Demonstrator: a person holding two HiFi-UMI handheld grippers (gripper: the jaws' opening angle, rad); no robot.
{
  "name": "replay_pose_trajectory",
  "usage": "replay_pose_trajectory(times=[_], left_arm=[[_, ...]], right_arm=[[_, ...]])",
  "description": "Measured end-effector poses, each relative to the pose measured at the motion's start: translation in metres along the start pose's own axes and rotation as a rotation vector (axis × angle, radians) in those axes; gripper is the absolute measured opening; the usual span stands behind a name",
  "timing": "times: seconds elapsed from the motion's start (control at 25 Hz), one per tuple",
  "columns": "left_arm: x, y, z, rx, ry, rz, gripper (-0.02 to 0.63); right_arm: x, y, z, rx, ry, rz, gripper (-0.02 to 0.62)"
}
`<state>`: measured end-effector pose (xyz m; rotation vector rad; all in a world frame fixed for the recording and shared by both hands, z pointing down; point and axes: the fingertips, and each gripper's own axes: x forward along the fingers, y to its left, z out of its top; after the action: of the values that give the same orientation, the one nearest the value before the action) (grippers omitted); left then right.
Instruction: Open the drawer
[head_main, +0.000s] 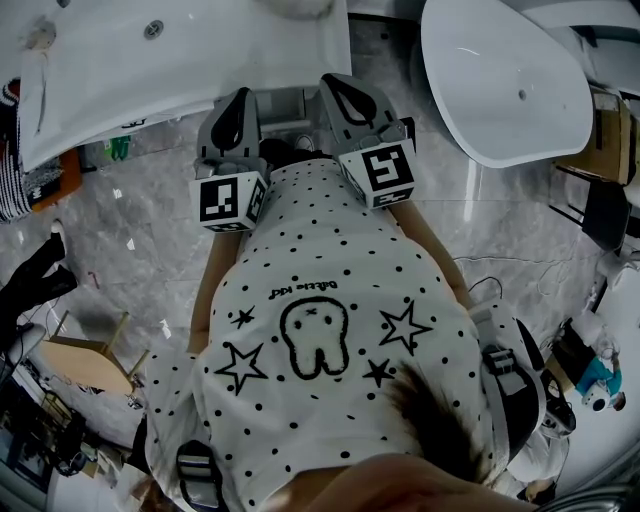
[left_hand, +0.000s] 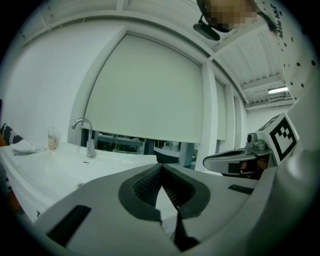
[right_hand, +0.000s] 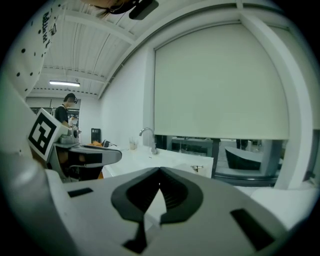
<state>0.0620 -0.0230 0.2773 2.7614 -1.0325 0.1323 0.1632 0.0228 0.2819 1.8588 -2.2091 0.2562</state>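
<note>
A: Where is the drawer?

B: I cannot make one out; the left gripper (head_main: 241, 98), the right gripper (head_main: 338, 88) and the dotted shirt (head_main: 330, 260) cover the strip under the white counter (head_main: 150, 70); both gripper views look over the counter top, toward a tap (left_hand: 86, 132) and a drawn blind (left_hand: 150, 90).

A: And the jaws?

B: Each pair meets at the tips, nothing between them; the hands holding the grippers are hidden behind the marker cubes and the shirt.
</note>
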Motion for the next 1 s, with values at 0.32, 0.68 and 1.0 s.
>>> replay_pose_trajectory(times=[0.32,0.68,1.0], left_arm=[[-0.003,-0.005,-0.001,0.005,-0.005,-0.002,0.003],[-0.005,-0.017,0.001,0.009,-0.008,-0.005,0.003],[-0.006,-0.017,0.001,0.01,-0.006,-0.008,0.003]], right_arm=[[-0.005,0.0,-0.002,-0.004,-0.017,-0.003,0.014],[-0.018,-0.006,-0.001,-0.013,-0.03,-0.013,0.014],[-0.02,-0.005,-0.001,-0.014,-0.033,-0.015,0.014]])
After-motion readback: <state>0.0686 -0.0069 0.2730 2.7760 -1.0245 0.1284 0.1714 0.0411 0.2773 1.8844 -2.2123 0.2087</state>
